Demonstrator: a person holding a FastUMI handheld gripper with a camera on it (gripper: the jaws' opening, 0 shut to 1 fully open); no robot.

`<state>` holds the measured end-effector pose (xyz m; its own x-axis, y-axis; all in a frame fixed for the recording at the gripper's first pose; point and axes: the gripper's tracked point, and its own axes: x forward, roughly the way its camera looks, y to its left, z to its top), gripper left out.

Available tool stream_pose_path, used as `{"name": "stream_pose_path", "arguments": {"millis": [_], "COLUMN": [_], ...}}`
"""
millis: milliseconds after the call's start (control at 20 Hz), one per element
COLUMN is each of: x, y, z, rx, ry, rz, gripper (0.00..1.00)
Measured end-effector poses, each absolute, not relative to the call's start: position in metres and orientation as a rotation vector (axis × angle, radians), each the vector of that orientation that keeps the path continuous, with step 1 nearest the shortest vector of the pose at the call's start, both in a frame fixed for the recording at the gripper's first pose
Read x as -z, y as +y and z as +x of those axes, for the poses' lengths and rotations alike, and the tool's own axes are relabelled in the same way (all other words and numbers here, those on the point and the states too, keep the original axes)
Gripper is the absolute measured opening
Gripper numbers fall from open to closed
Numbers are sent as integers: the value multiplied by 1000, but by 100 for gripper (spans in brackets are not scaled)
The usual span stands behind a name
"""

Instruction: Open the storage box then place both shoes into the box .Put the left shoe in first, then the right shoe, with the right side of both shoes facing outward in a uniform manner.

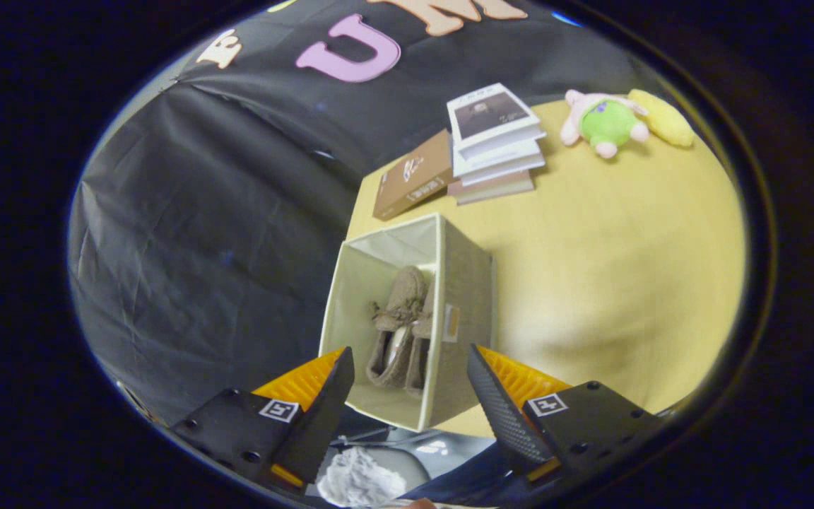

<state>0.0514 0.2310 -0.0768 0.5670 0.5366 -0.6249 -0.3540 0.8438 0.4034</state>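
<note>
Two shoes [398, 332] sit inside the open storage box [463, 297], side by side and standing roughly on end against its inner wall. The box stands at the edge of the yellow table [612, 268], its mouth turned toward the gripper. The gripper [410, 375] hangs just in front of that mouth with its fingers spread wide and nothing between them; neither finger touches the box or a shoe.

Judgement: both placement steps look done, left shoe and right shoe in the box. Which side of each shoe faces outward cannot be told from this view, since the pair is small and partly overlapped.

Next move, as a judgement: draw the gripper straight back from the box without brushing its rim, as the box stands close to the table edge and a nudge could shift it. If orientation proves wrong, a regrip on the nearer shoe is needed.

Beyond the box: a stack of books [495, 141], a brown book [414, 177] and a plush toy [608, 124].
</note>
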Motion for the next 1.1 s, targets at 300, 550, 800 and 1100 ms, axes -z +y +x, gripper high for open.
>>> {"name": "stream_pose_path", "arguments": {"millis": [300,550,800,1100], "x": [10,-75,-151,-173], "y": [138,79,51,44], "z": [80,84,71,37], "rx": [-432,-324,-255,-212], "ry": [395,92,-205,-334], "rz": [9,-81,-53,-120], "gripper": [100,100,100,100]}}
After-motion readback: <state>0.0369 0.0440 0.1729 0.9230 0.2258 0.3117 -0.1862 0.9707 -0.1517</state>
